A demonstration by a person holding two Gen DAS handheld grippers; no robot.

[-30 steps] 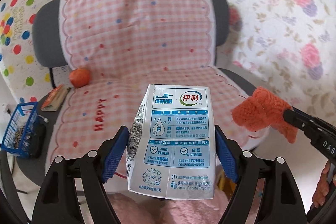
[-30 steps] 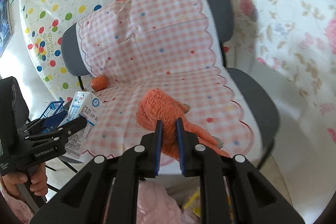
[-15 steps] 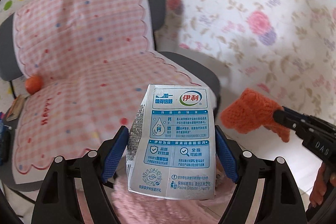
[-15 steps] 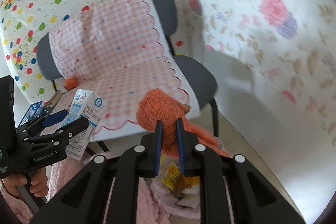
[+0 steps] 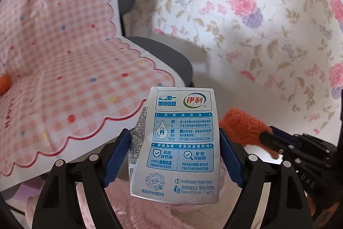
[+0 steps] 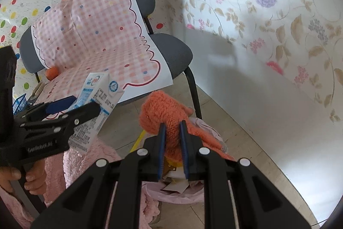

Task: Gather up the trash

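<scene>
Right wrist: chair [image 6: 171, 50], small orange ball, perhaps fruit [image 6: 52, 72], blue basket [image 6: 20, 101]

The milk carton [image 5: 180, 143] was white and blue. The knitted thing [image 6: 165, 113] was orange. The chair cover [image 5: 64, 61] had pink checks.

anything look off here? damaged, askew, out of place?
Two things. The milk carton in the left gripper is dented along its left edge. The right gripper is clamped on an orange knitted piece over the pink-lined trash bin; it looks like clothing rather than trash.
</scene>
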